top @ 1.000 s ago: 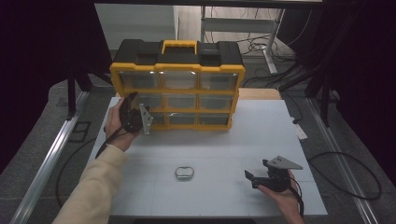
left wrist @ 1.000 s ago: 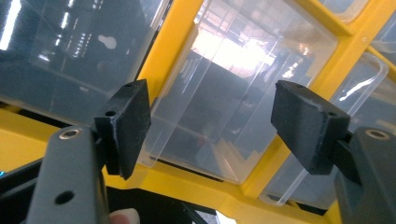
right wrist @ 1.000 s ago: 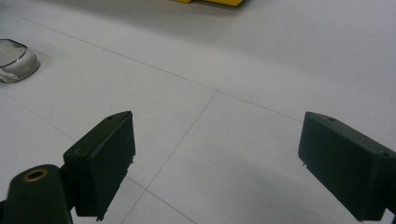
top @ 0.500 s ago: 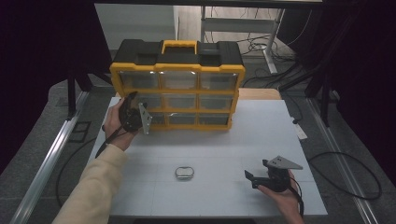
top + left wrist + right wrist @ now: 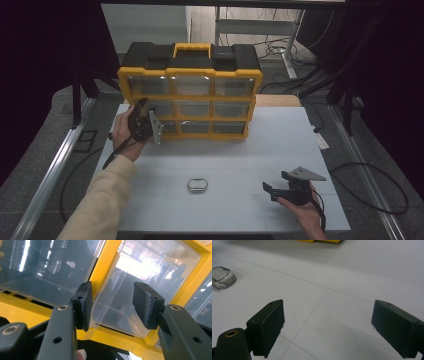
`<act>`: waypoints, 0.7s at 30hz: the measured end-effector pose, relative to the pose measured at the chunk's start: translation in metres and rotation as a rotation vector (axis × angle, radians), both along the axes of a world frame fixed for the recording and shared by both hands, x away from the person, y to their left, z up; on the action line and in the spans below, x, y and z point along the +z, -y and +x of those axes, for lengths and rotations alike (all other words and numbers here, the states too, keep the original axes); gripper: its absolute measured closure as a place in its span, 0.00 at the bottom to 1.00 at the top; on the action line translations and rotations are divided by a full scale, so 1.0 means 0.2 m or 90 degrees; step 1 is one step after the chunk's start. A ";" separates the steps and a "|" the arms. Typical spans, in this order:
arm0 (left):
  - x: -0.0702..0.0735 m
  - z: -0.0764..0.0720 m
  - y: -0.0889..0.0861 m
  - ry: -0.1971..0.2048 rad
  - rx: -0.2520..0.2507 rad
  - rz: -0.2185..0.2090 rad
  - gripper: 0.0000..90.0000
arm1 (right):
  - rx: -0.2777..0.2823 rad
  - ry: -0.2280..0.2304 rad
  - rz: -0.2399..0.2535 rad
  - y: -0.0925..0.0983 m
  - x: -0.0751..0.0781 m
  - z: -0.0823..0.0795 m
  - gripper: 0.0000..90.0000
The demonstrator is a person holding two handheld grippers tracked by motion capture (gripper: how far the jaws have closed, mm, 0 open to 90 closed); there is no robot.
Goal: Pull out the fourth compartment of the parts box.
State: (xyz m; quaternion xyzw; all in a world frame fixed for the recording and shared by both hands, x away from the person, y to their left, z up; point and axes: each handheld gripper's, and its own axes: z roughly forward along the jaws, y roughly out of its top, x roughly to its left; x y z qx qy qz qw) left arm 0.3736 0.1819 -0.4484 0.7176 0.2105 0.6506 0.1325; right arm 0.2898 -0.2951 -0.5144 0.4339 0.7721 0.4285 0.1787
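Note:
A yellow and black organizer with clear drawers stands at the back of the white table. My left gripper is held up against a drawer in its left column. Seen from the left gripper view, the left gripper has one pad on each side of the clear drawer front, beside a yellow frame bar. Its jaws have just been closing, and the right pad still stands off the plastic. My right gripper rests open at the front right with nothing between its pads.
A small clear oval object lies on the table's front middle, also seen at the far left of the right gripper view as a glassy piece. Cables trail on the floor right of the table.

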 end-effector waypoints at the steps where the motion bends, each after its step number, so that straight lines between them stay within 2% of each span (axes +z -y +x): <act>1: 0.00 0.00 0.00 0.000 0.000 0.000 0.58 | 0.000 0.000 0.000 0.00 0.00 0.00 0.13; 14: 0.00 0.00 -0.01 0.017 0.000 0.005 0.72 | 0.001 0.003 -0.008 0.00 0.00 0.00 0.13; 21: 0.00 -0.01 0.00 0.022 0.002 0.019 0.74 | 0.001 0.004 -0.011 0.00 0.00 0.00 0.13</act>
